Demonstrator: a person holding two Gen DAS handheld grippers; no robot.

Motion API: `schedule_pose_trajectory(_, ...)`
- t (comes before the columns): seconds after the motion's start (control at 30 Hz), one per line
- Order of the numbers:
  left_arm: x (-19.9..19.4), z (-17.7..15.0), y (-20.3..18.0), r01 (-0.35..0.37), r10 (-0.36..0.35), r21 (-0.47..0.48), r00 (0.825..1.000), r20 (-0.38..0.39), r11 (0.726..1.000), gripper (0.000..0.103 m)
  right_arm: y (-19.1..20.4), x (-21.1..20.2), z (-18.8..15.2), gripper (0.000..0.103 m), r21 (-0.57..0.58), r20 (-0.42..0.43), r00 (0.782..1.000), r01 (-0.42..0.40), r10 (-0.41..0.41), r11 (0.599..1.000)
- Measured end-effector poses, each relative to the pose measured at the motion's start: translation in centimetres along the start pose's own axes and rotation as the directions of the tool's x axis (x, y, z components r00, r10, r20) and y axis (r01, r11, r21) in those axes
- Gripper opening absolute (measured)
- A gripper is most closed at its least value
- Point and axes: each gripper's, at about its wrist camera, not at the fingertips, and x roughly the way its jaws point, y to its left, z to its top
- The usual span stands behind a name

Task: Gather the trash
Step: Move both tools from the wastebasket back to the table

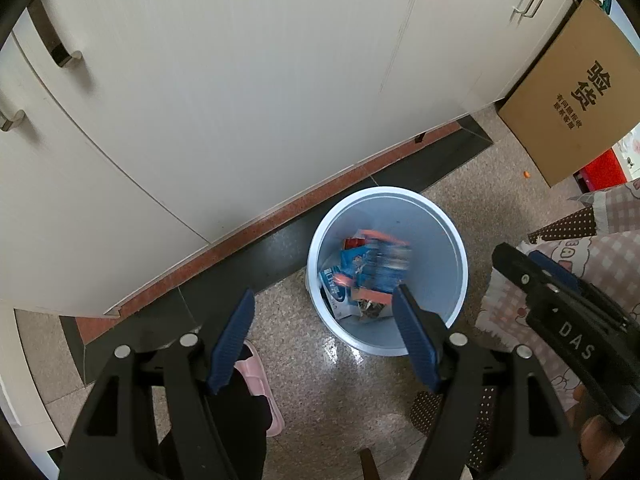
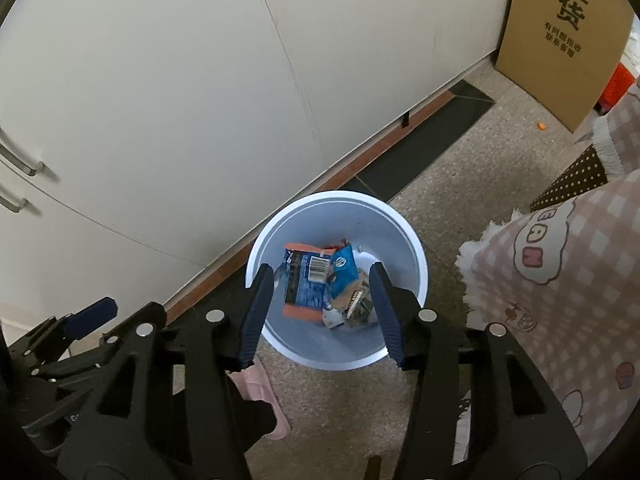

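A pale blue-white trash bin (image 2: 404, 264) stands upright on the speckled floor (image 2: 440, 184), its round mouth facing up toward both cameras. Inside it lies a heap of wrappers. In the right wrist view the largest, a blue and orange snack packet (image 2: 306, 282), lies flat against the bin's inner wall with its long axis running from about 12 o'clock to 6 o'clock, an orange band at each end and its barcode near the upper end. A smaller blue wrapper (image 2: 344, 270) lies just beside it at 3 o'clock, tilted, and crumpled brown and white scraps (image 2: 352, 304) sit below that, toward 5 o'clock.

The right gripper (image 2: 320, 312) points steeply down over the bin's near rim. Its jaws stand apart with nothing pressed between them; the packet shows through the gap, down in the bin and not touching the pads (image 2: 256, 312).

In the left wrist view the left gripper (image 1: 324, 340) also points steeply down, jaws wide apart and empty, with the bin at about 1 o'clock from the gap and the near rim between the fingertips. There the blue packet (image 1: 376, 268) is motion-blurred. The right gripper appears at 3 o'clock in that view.

White cabinet doors (image 2: 160, 100) fill the background from 9 to 12 o'clock, a cardboard box (image 2: 560, 32) stands at 1 o'clock, a pink checked cloth (image 2: 560, 280) lies at 3 o'clock, and a pink slipper (image 2: 260, 384) lies at 6 o'clock.
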Motion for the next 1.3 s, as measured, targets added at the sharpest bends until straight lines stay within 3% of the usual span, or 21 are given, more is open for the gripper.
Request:
schedule_pose_trajectory(0.3, -3.0, 0.1, -0.6, 0.013, -0.013, -0.002, 0.999, 0.043, 1.000, 0.070, 0.6, -3.8, 0.3, 0.050, -0.021, 0.057, 0.998, 0.018, -0.017, 1.000)
schedule_pose_trajectory(0.43, -7.1, 0.5, -0.3, 0.042, -0.035, -0.054, 0.991, 0.128, 0.998, 0.070, 1.5, -8.0, 0.8, 0.050, -0.034, 0.124, 0.992, -0.010, 0.014, 0.999)
schedule_pose_trajectory(0.57, -12.7, 1.0, 0.0, 0.112, -0.078, -0.142, 0.971, 0.227, 0.984, 0.071, 2.5, -14.0, 1.5, 0.053, -0.051, 0.228, 0.971, -0.062, 0.072, 0.997)
schedule_pose_trajectory(0.7, -18.1, 1.0, -1.0, 0.187, -0.130, -0.157, 0.940, 0.316, 0.970, 0.071, 2.8, -21.3, 1.9, 0.054, -0.077, 0.342, 0.929, -0.119, 0.138, 0.990)
schedule_pose_trajectory(0.83, -23.2, 0.9, -4.2, 0.224, -0.170, -0.093, 0.903, 0.395, 0.970, 0.074, 1.0, -27.9, 1.7, 0.057, -0.070, 0.438, 0.885, -0.140, 0.156, 0.988)
schedule_pose_trajectory(1.03, -29.3, 0.9, -13.3, 0.228, -0.254, 0.112, 0.853, 0.456, 0.967, 0.074, -4.7, -36.0, 0.7, 0.059, -0.019, 0.537, 0.839, -0.096, 0.091, 0.995)
schedule_pose_trajectory(1.2, -31.8, -0.5, -22.9, 0.255, -0.376, 0.324, 0.836, 0.399, 0.911, 0.074, -13.0, -40.5, -0.7, 0.059, 0.094, 0.586, 0.808, -0.005, -0.051, 0.996)
schedule_pose_trajectory(1.3, -32.0, -1.3, -28.8, 0.258, -0.417, 0.423, 0.841, 0.344, 0.869, 0.074, -18.4, -42.3, -1.9, 0.059, 0.181, 0.595, 0.791, 0.040, -0.142, 0.983)
